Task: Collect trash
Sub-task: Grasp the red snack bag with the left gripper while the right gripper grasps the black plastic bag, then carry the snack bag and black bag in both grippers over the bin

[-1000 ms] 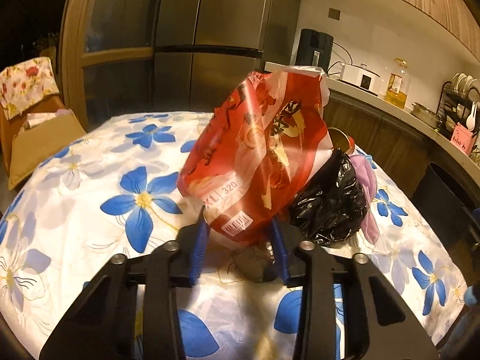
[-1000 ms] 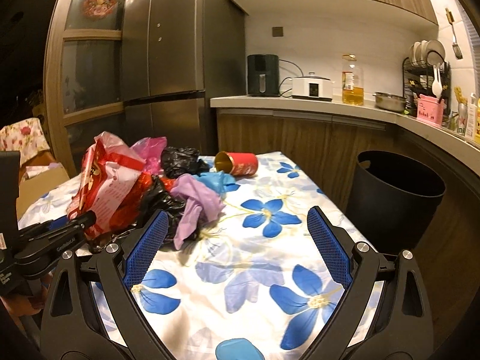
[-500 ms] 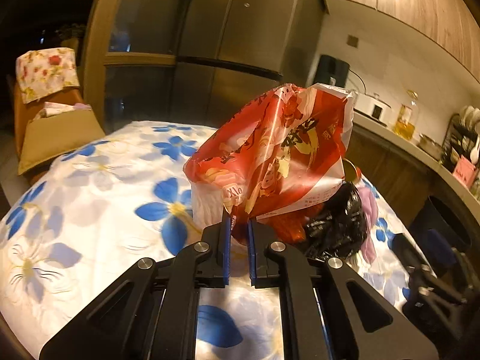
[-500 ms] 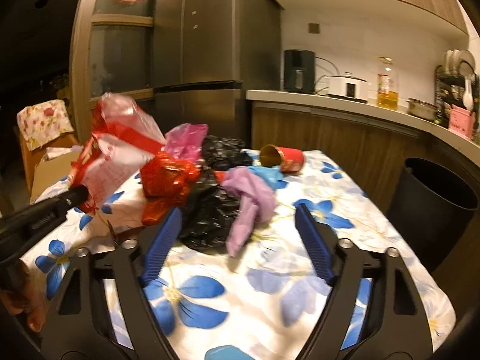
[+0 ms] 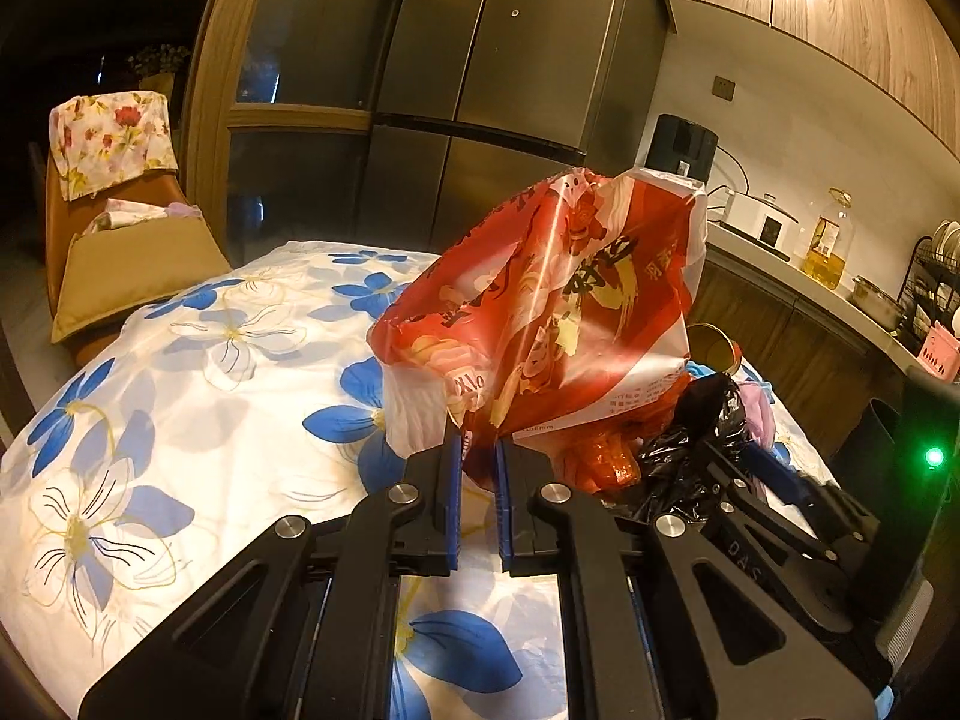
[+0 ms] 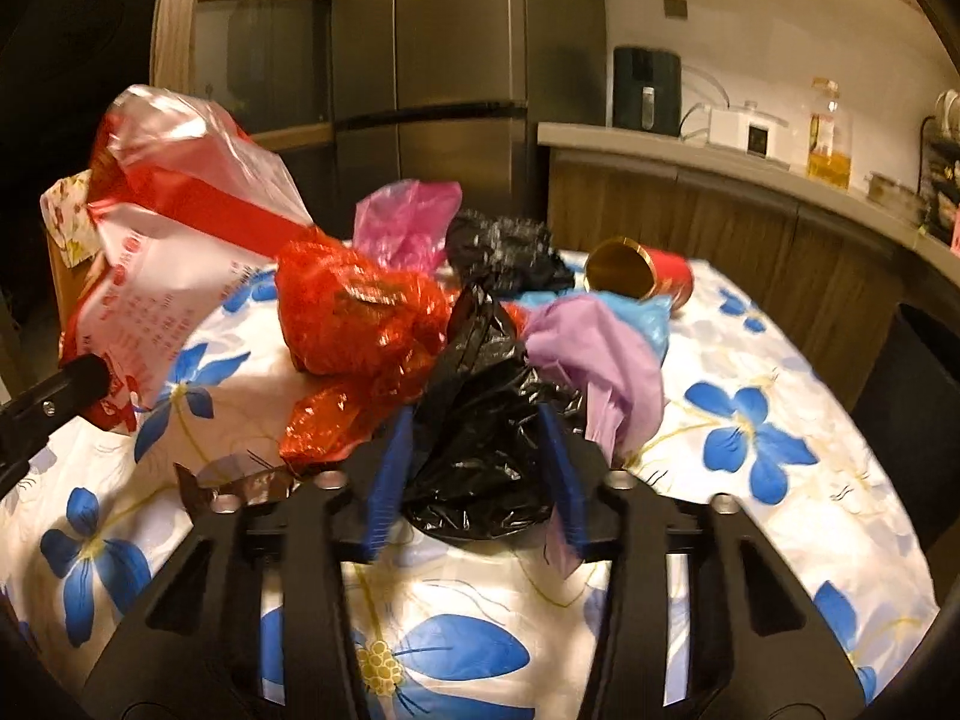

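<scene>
My left gripper [image 5: 478, 450] is shut on the lower edge of a large red and white printed plastic bag [image 5: 558, 306] and holds it up over the table; the bag also shows at the left of the right wrist view [image 6: 180, 252]. My right gripper [image 6: 480, 426] has its blue pads on either side of a crumpled black plastic bag [image 6: 480, 420], the jaws still apart. Around it lie a red crinkly bag [image 6: 354, 318], a purple bag [image 6: 600, 360], a pink bag [image 6: 408, 222], another black bag [image 6: 504, 252] and a tipped red can [image 6: 642, 276].
The table wears a white cloth with blue flowers [image 5: 180, 396]. A black trash bin [image 6: 918, 420] stands right of the table by the wooden counter [image 6: 750, 180]. A fridge [image 5: 480, 90] is behind. A chair with a floral cloth [image 5: 108, 138] stands at the left.
My left gripper closed on the red and white bag and lifted it. My right gripper moved in to the black bag and narrowed its jaws around it.
</scene>
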Demonstrator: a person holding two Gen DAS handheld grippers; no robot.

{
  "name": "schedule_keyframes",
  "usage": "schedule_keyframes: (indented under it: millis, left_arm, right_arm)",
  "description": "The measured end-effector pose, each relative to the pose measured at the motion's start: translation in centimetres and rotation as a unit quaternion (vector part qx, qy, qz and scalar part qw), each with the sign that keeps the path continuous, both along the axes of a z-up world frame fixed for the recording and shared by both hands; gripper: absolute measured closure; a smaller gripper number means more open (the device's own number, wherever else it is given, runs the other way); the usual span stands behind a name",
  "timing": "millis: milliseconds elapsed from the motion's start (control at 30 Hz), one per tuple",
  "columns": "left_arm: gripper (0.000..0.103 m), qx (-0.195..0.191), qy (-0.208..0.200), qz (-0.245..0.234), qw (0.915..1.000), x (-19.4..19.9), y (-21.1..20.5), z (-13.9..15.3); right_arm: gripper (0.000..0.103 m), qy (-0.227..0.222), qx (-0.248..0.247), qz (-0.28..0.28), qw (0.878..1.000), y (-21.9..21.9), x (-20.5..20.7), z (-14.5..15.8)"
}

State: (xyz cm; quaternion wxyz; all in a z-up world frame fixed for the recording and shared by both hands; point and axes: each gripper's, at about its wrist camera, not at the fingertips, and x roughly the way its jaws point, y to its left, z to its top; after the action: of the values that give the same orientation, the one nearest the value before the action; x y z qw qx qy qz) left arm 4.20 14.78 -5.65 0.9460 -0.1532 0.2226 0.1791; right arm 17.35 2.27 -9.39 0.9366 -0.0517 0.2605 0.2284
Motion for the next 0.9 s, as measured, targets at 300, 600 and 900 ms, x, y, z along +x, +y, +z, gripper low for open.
schedule_keyframes:
  millis: [300,600,900]
  left_arm:
    - [0.094,0.003,-0.004,0.004,1.0,0.0,-0.3,0.2]
    - [0.094,0.012,-0.018,0.0,0.9998,-0.4,-1.3,1.1]
    - [0.094,0.024,-0.024,-0.017,0.9993,-0.4,-3.7,1.9]
  right_arm:
    - [0.101,-0.02,0.022,0.016,0.999,-1.6,-1.9,1.2]
    - [0.102,-0.048,0.059,0.03,0.997,-5.6,-5.3,4.1]
    - [0.102,-0.071,0.078,0.005,0.994,-9.9,-7.0,5.9]
